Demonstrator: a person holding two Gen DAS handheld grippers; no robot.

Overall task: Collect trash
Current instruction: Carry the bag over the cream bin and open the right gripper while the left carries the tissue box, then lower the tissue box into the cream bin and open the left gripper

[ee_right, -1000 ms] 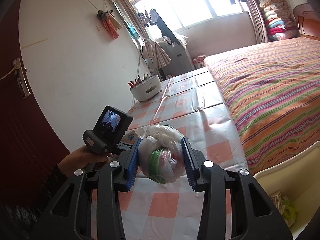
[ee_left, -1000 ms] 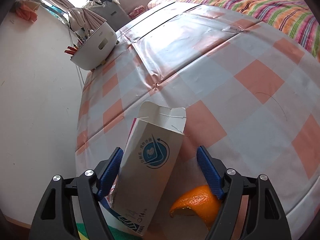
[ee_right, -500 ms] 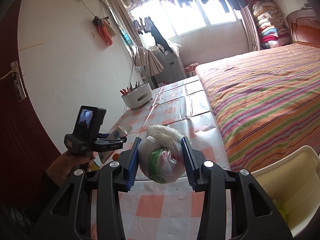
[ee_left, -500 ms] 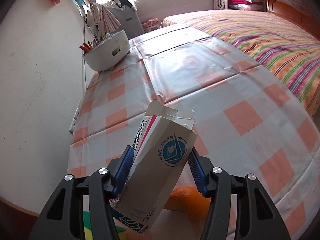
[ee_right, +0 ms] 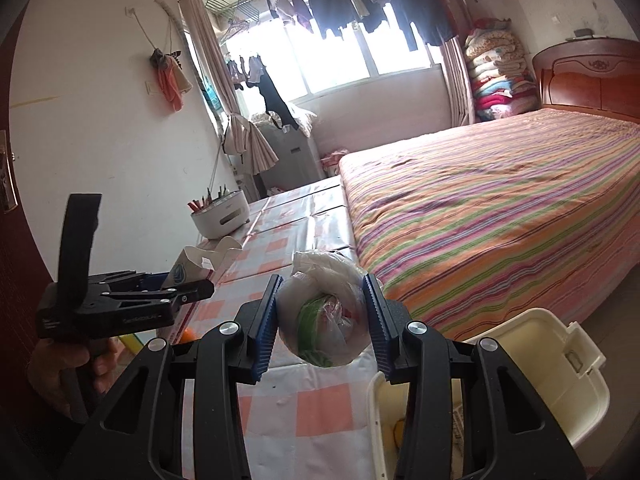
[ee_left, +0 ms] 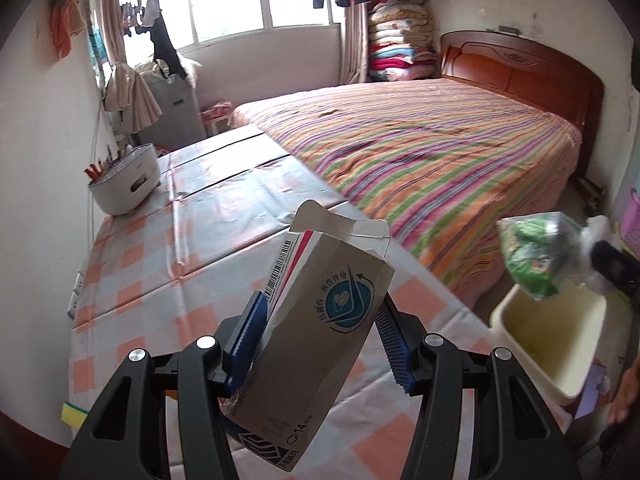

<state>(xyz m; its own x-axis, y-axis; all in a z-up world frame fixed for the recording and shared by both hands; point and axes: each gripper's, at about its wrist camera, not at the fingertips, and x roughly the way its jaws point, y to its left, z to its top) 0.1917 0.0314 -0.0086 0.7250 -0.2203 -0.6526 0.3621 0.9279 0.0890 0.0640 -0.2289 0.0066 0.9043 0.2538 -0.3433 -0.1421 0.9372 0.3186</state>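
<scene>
My left gripper (ee_left: 318, 340) is shut on an opened grey cardboard box (ee_left: 316, 344) with a teal round logo, held tilted above the checked table (ee_left: 160, 264). It also shows in the right wrist view (ee_right: 188, 276). My right gripper (ee_right: 324, 320) is shut on a knotted clear plastic bag of trash (ee_right: 326, 326), held over the near rim of the cream trash bin (ee_right: 560, 372). In the left wrist view the bag (ee_left: 540, 256) hangs above the bin (ee_left: 560, 340).
A white caddy with pens (ee_left: 124, 186) stands at the table's far left. A striped bed (ee_left: 420, 148) runs along the table's right side. A yellow-green sponge (ee_left: 74, 412) lies at the table's near left edge. An orange peel (ee_right: 188, 336) lies on the table.
My left gripper closed on the box and lifted it off the table, away from the orange peel. My right gripper carried the bag right, to above the bin.
</scene>
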